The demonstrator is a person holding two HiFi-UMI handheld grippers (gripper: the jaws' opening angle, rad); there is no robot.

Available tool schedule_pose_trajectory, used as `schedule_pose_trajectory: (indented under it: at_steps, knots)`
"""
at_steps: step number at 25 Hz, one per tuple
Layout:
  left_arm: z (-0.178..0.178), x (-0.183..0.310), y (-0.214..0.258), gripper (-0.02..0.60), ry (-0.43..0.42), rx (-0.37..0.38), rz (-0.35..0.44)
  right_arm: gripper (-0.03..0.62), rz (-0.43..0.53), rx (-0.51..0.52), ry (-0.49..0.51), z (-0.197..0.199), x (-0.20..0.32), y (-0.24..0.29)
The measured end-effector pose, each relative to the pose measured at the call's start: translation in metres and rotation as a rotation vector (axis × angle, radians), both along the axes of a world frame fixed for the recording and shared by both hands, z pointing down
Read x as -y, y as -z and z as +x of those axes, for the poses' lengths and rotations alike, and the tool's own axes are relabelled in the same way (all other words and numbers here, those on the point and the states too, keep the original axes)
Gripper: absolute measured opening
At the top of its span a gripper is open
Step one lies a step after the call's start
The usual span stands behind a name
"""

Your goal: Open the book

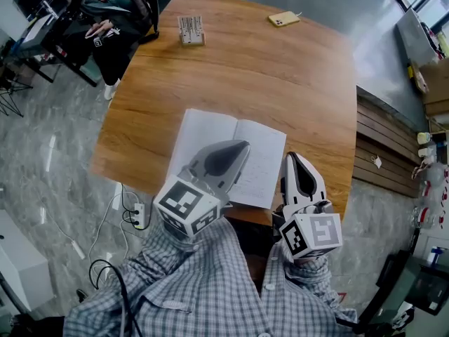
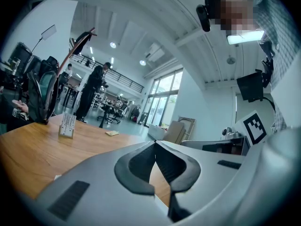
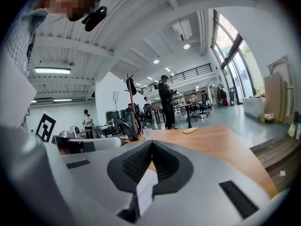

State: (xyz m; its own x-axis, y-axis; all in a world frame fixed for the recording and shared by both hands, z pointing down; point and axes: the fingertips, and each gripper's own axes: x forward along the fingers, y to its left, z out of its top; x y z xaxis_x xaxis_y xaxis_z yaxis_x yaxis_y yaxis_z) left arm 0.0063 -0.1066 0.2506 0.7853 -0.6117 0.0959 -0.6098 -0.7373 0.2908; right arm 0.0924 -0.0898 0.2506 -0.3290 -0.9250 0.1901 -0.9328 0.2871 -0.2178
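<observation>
The left tool (image 1: 245,144) hangs over the open book (image 1: 261,161) and hides the lower part of its spine and left page. The book's near edge is cut off behind both marker cubes. From the head view neither tool's tips can be read; the left gripper view shows the left tool (image 2: 155,142) with its tips together and only bench (image 2: 33,159) wood in the hollow behind them. The right tool (image 3: 151,142) is likewise closed at the tips, with a white strip of page (image 3: 145,192) showing through its hollow; whether it touches is unclear. The book lies flat at the bench's (image 1: 280,76) near edge, with the right tool (image 1: 293,156) just beside its right edge. Beyond it the wood is bare up to a card holder (image 1: 191,30) and a yellow phone (image 1: 283,19) at the far edge
</observation>
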Motion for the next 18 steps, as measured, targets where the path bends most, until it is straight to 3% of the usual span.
schedule_pose_trajectory:
  at_steps: [12,18]
  knots:
    - [-0.0002,0.0008,-0.0069,0.009,0.001,-0.006,-0.039,0.020,-0.024,-0.032,0.008,-0.0001,-0.0007,-0.0035]
    - [-0.0020,0.0015,-0.0088,0.009,-0.001,-0.004,-0.041,0.020,-0.029,0.020,0.007,-0.0013,0.0000,-0.0041]
